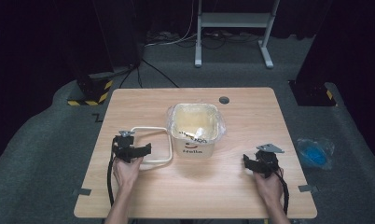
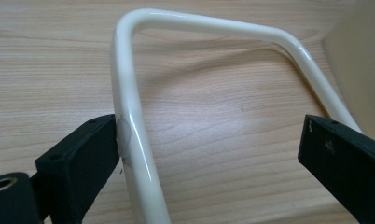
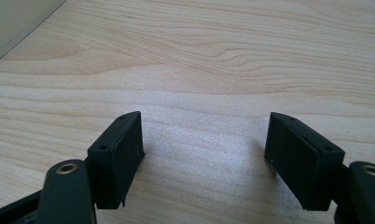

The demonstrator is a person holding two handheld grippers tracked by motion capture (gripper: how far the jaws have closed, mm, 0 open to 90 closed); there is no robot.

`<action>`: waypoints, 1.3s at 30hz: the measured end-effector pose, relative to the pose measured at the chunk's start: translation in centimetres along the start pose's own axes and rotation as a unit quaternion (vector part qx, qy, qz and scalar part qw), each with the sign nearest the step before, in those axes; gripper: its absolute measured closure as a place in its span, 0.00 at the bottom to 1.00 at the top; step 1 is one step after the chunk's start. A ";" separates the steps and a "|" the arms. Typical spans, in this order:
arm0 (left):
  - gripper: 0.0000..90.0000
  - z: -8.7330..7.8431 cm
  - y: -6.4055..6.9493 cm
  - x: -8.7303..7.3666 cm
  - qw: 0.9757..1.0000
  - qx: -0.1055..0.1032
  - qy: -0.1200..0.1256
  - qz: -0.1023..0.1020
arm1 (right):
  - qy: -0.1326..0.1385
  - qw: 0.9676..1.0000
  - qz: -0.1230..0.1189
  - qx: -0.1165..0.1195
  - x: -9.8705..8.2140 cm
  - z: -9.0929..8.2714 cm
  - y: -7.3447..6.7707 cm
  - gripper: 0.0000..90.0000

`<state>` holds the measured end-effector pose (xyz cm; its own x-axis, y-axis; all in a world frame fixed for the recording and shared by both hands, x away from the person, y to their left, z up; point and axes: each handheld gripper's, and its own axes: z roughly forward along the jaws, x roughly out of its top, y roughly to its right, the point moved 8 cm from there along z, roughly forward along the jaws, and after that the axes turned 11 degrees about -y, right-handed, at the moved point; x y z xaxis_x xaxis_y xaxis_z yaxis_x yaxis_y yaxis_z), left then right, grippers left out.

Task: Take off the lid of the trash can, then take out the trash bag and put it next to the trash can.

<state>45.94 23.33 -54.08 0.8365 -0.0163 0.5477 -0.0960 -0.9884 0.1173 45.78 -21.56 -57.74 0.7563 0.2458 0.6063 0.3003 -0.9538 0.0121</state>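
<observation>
Left gripper view: glossy cream tubular handle (image 2: 129,116).

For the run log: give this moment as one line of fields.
left gripper: open, one jaw against cream handle | right gripper: open, holding nothing, over table | bucket: upright, bag-lined, handle lying flat

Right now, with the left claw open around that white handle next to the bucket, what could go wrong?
1. The left claw stands open with the white handle against one jaw only; closing from here might push the handle sideways instead of pinching it.
2. The handle appears to join the bucket, so a pull could tip or drag the bucket.
3. The right claw rests open on the table, apart from the bucket, too far to steady it.
</observation>
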 end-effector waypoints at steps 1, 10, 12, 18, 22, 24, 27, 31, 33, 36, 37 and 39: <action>0.06 -0.1 0.0 0.0 1.000 0.000 0.000 0.007 | 0.000 1.000 0.000 0.000 0.0 0.0 0.0 0.31; 0.06 0.5 0.4 -1.6 0.999 -0.003 -0.013 0.031 | 0.000 1.000 0.001 0.000 0.0 0.0 0.0 0.31; 0.06 0.7 0.0 -2.3 1.000 -0.004 -0.011 0.023 | 0.000 1.000 0.001 0.000 0.0 0.0 0.0 0.31; 0.07 0.5 -0.9 -3.2 1.000 -0.008 0.015 0.000 | 0.000 1.000 0.000 0.000 0.0 0.0 0.0 0.31; 0.09 0.1 -1.1 -3.7 1.000 -0.011 0.026 -0.005 | -0.001 1.000 0.000 -0.001 0.0 0.0 0.0 0.31; 0.09 0.1 -1.2 -4.1 0.999 -0.013 0.029 -0.010 | -0.001 1.000 0.000 -0.001 0.0 0.0 0.0 0.31; 0.10 0.0 -1.7 -4.6 0.999 -0.010 0.032 -0.017 | -0.001 1.000 0.000 -0.001 0.0 0.0 0.0 0.31; 0.11 0.4 -2.2 -5.2 0.999 -0.005 0.027 -0.028 | -0.001 1.000 0.001 -0.001 0.0 0.0 0.0 0.31; 0.11 0.4 -2.4 -5.4 0.999 -0.004 0.030 -0.031 | -0.001 1.000 0.001 -0.001 0.0 0.0 0.0 0.31; 0.12 0.4 -2.6 -5.6 0.999 -0.002 0.034 -0.035 | 0.000 1.000 0.001 0.000 0.1 0.0 0.0 0.31; 0.12 0.4 -2.7 -5.7 0.999 -0.001 0.034 -0.032 | 0.000 1.000 0.001 0.000 0.1 0.0 0.0 0.31; 0.13 0.4 -2.7 -5.7 0.999 -0.004 0.037 -0.036 | 0.000 1.000 0.001 -0.001 0.1 0.1 0.0 0.30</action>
<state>41.65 26.07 -57.82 0.7992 0.0664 0.5974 -0.0411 -0.9855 0.1646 45.88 -21.50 -57.74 0.7572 0.2430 0.6062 0.2972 -0.9548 0.0116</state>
